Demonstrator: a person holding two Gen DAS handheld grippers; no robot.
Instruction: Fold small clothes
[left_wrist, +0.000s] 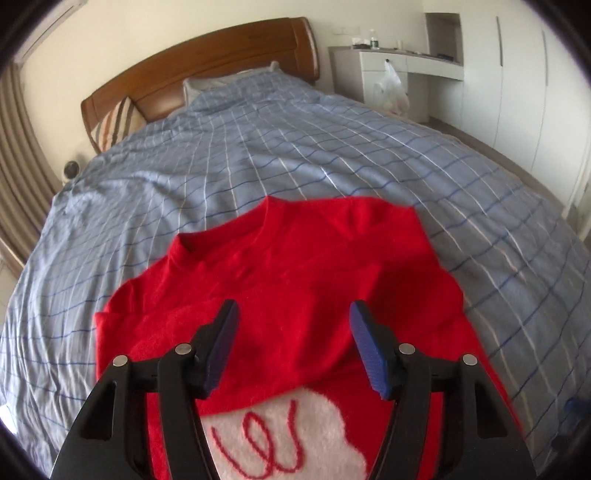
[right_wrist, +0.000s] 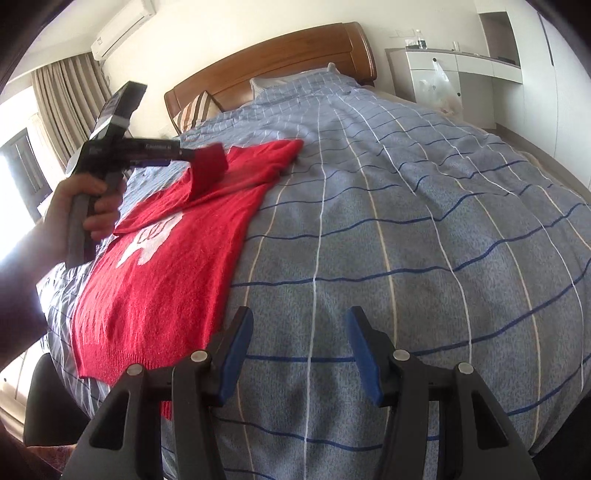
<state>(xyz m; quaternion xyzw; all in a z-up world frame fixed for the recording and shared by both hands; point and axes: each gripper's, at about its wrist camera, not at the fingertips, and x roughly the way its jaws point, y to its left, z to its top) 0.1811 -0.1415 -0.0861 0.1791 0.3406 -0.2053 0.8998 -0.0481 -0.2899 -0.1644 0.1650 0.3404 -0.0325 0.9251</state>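
Note:
A small red sweater (left_wrist: 295, 280) with a white patch and red stitching (left_wrist: 295, 439) lies on the blue checked bedcover (left_wrist: 295, 147). A sleeve is folded across its chest. My left gripper (left_wrist: 293, 314) is open just above the folded sleeve, holding nothing. In the right wrist view the sweater (right_wrist: 155, 280) lies at the left, and the left gripper's fingers are hidden behind a raised red sleeve fold (right_wrist: 208, 166). My right gripper (right_wrist: 299, 321) is open and empty over the bare bedcover (right_wrist: 406, 258), right of the sweater's hem.
A wooden headboard (left_wrist: 207, 62) with a striped pillow (left_wrist: 116, 123) stands at the far end. A white desk (left_wrist: 399, 62) with a hanging plastic bag (left_wrist: 391, 90) and wardrobes are at the right. Curtains (right_wrist: 70, 103) hang at the left.

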